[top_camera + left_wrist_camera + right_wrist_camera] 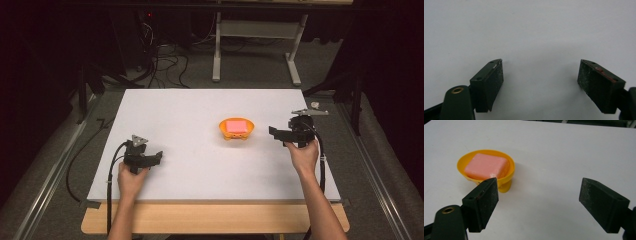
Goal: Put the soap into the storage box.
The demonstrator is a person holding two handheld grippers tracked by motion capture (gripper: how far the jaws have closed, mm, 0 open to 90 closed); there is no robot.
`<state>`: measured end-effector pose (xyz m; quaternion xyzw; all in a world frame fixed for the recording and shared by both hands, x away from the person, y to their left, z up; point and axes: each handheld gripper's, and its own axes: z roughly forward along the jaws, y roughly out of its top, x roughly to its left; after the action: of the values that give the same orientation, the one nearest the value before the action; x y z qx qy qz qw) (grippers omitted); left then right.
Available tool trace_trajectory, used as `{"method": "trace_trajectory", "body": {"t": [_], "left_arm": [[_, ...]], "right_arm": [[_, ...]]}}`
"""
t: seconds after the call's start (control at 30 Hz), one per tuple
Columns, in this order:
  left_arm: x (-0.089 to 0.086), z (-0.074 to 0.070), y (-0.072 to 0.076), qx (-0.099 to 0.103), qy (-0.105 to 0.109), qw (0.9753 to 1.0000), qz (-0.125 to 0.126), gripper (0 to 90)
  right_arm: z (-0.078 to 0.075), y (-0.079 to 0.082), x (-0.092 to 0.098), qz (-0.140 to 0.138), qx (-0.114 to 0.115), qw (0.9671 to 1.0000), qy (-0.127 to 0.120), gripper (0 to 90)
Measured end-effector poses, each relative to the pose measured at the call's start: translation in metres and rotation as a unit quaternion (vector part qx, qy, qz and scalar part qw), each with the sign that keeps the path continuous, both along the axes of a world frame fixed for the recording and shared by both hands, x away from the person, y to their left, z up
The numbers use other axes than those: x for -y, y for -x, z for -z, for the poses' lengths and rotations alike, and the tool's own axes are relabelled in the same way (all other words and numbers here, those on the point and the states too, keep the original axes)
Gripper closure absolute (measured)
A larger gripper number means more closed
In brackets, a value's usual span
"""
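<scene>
A small orange bowl (237, 129) stands right of the table's middle, with a pink block (236, 125) lying in it. In the right gripper view the orange bowl (506, 168) and pink block (486, 166) sit ahead and to the left of the jaws. My right gripper (274, 133) is just right of the bowl, open and holding nothing; its opening (539, 197) frames bare table. My left gripper (158, 157) hovers low at the table's front left, open, with white surface between its jaws (540, 77).
The white table top (200, 105) rests on a wooden board (215, 219). Behind the table are a white metal stand (255, 47) and tangled cables (160, 60) on the floor. A small white object (315, 105) lies at the table's far right edge.
</scene>
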<state>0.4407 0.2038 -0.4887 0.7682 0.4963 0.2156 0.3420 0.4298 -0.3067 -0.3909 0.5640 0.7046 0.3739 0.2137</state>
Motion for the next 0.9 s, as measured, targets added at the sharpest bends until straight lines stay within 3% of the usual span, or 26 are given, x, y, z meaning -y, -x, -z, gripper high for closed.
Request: {"method": "trace_trajectory", "body": {"t": [0.4,0.9], "left_arm": [[0.000,0.000,0.000,0.000,0.000,1.0000,0.000,21.0],[0.000,0.000,0.000,0.000,0.000,1.0000,0.000,21.0]], "right_arm": [[0.021,0.008,0.013,0.014,-0.006,0.9998,-0.012,17.2],[0.049,0.013,0.015,0.021,-0.024,0.9995,-0.005,17.9]]}}
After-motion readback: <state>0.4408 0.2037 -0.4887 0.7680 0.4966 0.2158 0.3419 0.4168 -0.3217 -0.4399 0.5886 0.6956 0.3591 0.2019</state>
